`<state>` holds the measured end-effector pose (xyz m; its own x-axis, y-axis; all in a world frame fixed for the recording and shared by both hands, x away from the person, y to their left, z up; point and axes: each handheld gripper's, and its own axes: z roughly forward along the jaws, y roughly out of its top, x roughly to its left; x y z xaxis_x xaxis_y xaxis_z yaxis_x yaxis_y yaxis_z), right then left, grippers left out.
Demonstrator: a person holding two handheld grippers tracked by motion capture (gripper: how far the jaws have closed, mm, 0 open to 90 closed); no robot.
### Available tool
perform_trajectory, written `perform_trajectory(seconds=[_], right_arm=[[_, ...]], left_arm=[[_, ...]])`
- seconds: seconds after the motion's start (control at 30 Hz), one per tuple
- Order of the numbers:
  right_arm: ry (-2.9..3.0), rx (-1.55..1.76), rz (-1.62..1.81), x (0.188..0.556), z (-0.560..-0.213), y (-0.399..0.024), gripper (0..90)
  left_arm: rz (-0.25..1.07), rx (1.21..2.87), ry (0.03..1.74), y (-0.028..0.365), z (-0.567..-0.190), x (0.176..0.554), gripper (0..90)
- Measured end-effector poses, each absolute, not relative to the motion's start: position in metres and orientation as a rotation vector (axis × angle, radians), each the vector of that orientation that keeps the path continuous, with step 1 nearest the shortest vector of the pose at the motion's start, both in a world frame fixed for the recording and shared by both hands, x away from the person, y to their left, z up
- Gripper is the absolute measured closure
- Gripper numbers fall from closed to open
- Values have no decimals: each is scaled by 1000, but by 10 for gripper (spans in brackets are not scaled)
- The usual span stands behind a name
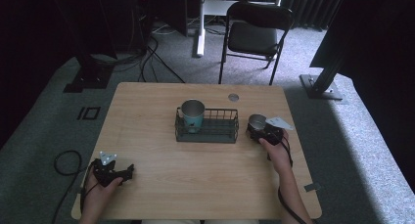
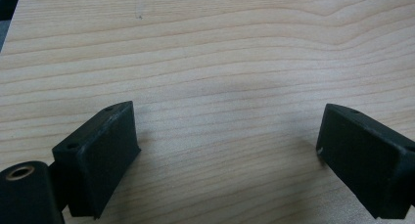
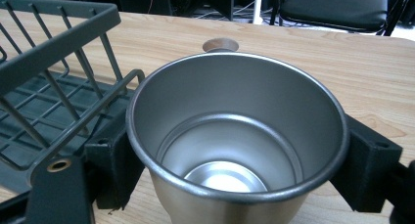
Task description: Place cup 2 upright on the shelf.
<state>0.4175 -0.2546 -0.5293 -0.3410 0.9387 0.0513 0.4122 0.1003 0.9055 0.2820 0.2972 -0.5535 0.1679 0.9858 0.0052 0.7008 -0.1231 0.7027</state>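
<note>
Cup (image 1: 192,114) in rack's (image 1: 215,134) left end, mid table (image 1: 161,185); 2nd cup (image 1: 256,122) just right of rack.

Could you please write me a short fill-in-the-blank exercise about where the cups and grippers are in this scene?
1. The right gripper is shut on a steel ____.
2. The teal cup stands inside the wire ____.
3. The left gripper is ____, with bare table between its jaws.
4. Beyond the table stands a black ____.

Missing words: cup; basket; open; chair

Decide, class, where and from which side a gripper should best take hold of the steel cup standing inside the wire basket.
Probably from above: the cup stands upright at the left end of the wire basket, whose walls fence its lower body. Its rim rises clear, so pinch the upper wall there.
</note>
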Motion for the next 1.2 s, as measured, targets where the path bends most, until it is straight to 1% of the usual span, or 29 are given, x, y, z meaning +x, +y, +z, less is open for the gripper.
perform_trajectory(seconds=[0.37,0.73,1.2], right_arm=[[1818,1301,1216,416,-517,-258,181],[1821,1243,1235,412,-489,-261,181],[1827,1224,1270,412,-471,-259,181]], left_arm=[[659,1889,1591,297,-553,282,89],[659,1888,1591,297,-554,282,89],[659,1889,1591,297,-553,282,89]])
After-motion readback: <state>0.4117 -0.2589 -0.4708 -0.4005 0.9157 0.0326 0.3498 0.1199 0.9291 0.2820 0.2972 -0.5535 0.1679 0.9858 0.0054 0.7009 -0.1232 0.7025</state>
